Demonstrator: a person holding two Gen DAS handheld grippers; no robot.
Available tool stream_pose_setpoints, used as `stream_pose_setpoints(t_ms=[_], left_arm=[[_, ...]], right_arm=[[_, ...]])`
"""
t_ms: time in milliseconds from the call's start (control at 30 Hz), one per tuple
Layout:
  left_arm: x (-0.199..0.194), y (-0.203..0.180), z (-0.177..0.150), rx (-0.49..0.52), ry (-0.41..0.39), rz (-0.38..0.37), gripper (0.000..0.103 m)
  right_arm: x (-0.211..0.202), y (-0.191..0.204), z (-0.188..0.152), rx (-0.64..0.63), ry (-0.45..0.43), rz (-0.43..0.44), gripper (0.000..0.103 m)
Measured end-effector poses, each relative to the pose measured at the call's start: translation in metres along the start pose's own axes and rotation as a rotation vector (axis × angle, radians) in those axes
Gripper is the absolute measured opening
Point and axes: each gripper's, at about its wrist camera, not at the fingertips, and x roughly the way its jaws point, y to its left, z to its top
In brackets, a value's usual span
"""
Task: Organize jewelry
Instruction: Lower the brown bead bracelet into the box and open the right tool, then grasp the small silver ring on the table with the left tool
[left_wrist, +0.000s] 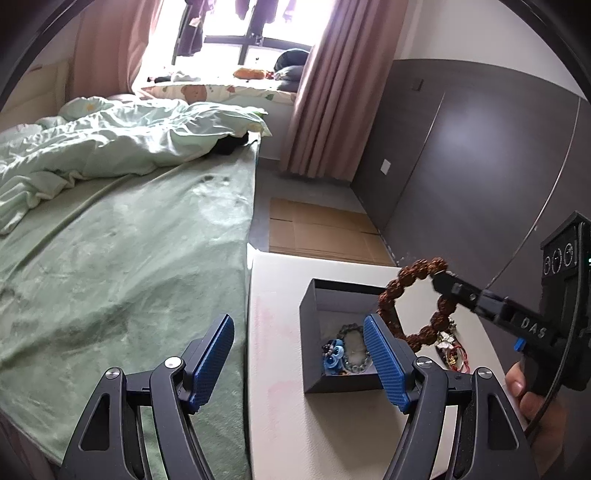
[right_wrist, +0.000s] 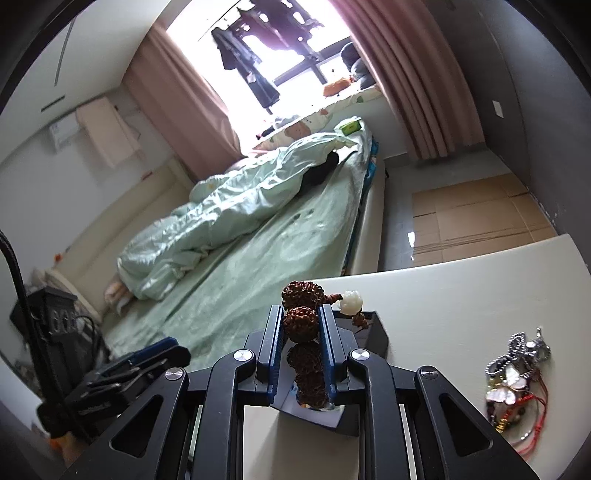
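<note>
Right wrist view shows the right gripper (right_wrist: 302, 325) pinching the brown bead bracelet (right_wrist: 301, 323) above the box (left_wrist: 338, 339) at 6 o'clock to drop it in, while the left gripper (left_wrist: 299, 360) waits spread wide.

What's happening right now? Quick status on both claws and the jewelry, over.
Right gripper shut on brown bead bracelet, held above the open gray box. Left gripper open, empty. More jewelry loose on the table. Nothing blocking the box.
</note>
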Motion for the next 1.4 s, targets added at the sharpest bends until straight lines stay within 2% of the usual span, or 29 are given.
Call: stream_pose_setpoints(t_ms=[100,167,233,300,433,567,633,667,900,1233,1400], left_arm=[[-0.003,0.002,0.0,-0.006,0.0,0.003,0.074],[-0.006,0.003,-0.001,-0.009,-0.004,0.003,0.074],[-0.008,0.002,-0.001,-0.013,-0.005,0.006,0.074],[-0.01,0.001,-0.001,-0.014,-0.006,0.008,0.077],[-0.011,-0.006,-0.002,-0.007,-0.011,0.004,0.082],[-0.011,-0.022,-0.003,0.016,-0.013,-0.006,0.092],[-0.011,-0.03,-0.003,0.026,-0.021,-0.008,0.096],[-0.011,-0.033,-0.003,0.027,-0.023,-0.011,0.097],[-0.008,-0.057,-0.005,0.042,-0.019,-0.027,0.098],[0.002,-0.099,-0.015,0.072,0.01,-0.046,0.098],[0.008,-0.12,-0.024,0.104,0.019,-0.069,0.098]], right_arm=[[0.008,0.009,-0.002,-0.041,0.036,-0.01,0.021],[0.014,0.015,-0.004,-0.065,0.074,-0.024,0.029],[0.013,0.017,-0.004,-0.075,0.076,-0.028,0.064],[0.005,0.017,-0.004,-0.091,0.049,-0.056,0.071],[-0.008,0.009,-0.002,-0.081,0.037,-0.045,0.071],[-0.02,0.001,-0.003,-0.076,0.037,-0.02,0.073],[-0.024,-0.001,-0.003,-0.08,0.033,-0.02,0.081],[-0.027,-0.002,-0.004,-0.083,0.028,-0.023,0.082],[-0.049,-0.021,-0.005,-0.076,0.007,-0.045,0.092],[-0.087,-0.061,-0.009,0.007,-0.005,-0.01,0.092],[-0.102,-0.078,-0.014,0.032,-0.006,-0.044,0.092]])
